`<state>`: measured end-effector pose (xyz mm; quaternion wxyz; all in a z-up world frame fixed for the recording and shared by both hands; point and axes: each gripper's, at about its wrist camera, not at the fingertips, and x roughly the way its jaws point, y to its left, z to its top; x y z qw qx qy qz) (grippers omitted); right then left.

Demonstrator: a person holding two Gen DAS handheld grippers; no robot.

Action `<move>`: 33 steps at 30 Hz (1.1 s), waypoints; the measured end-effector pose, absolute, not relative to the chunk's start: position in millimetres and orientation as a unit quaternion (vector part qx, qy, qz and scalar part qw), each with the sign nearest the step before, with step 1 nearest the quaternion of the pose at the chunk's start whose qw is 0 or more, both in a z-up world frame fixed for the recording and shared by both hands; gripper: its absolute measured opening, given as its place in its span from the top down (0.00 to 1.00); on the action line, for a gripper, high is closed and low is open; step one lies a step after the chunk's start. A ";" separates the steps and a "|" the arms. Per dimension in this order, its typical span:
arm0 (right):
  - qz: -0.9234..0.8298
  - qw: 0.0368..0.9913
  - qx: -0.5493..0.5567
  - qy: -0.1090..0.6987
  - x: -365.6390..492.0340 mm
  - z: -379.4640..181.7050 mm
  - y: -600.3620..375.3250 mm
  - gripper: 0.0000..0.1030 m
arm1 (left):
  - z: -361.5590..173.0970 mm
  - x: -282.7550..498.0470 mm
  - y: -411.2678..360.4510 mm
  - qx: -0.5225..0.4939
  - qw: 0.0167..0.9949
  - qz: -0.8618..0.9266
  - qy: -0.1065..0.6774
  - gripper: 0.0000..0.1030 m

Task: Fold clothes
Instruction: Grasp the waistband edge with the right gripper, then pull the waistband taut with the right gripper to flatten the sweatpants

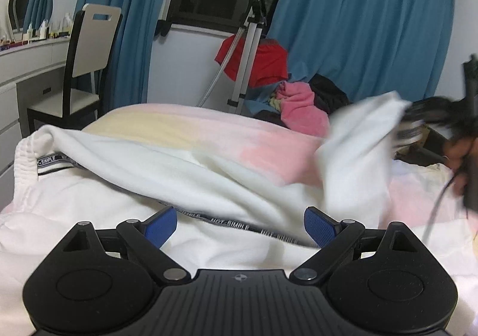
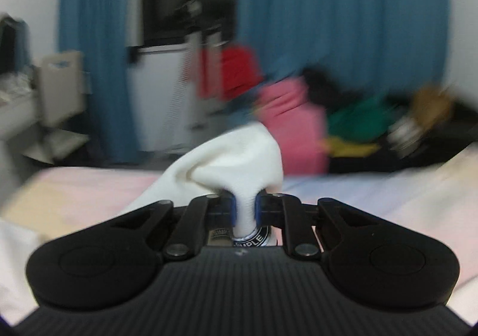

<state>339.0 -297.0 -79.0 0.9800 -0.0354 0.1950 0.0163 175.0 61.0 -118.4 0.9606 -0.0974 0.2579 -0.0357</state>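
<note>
A white garment with a black lettered side stripe lies spread over the pastel bedspread. My left gripper hovers low over it, open, its blue pads apart with cloth below and nothing pinched. At the right, the right gripper, blurred, lifts one end of the garment above the bed. In the right wrist view my right gripper is shut on a bunched fold of the white garment, which rises above the jaws.
A heap of clothes, red, pink and dark, lies at the far side of the bed. A tripod stands before blue curtains. A chair and a white dresser stand at the left.
</note>
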 end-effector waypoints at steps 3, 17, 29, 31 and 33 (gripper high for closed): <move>-0.062 0.977 -0.061 0.196 343.7 -51.0 -342.3 0.87 | -116.4 174.4 59.8 -0.093 0.962 -0.034 0.256 0.09; -0.169 0.943 0.218 0.185 304.2 -133.0 -485.6 0.32 | -142.0 190.1 55.3 -0.085 0.951 -0.025 0.297 0.09; -0.134 0.791 0.521 0.291 258.2 -229.3 -520.5 0.31 | -159.5 192.4 53.8 -0.150 0.934 -0.026 0.324 0.09; -0.124 0.761 0.566 0.291 252.9 -242.4 -520.3 0.31 | -161.2 193.9 55.0 -0.153 0.933 -0.024 0.325 0.09; -0.137 0.759 0.584 0.251 250.3 -248.8 -528.1 0.31 | -162.7 196.2 57.7 -0.159 0.932 -0.021 0.326 0.09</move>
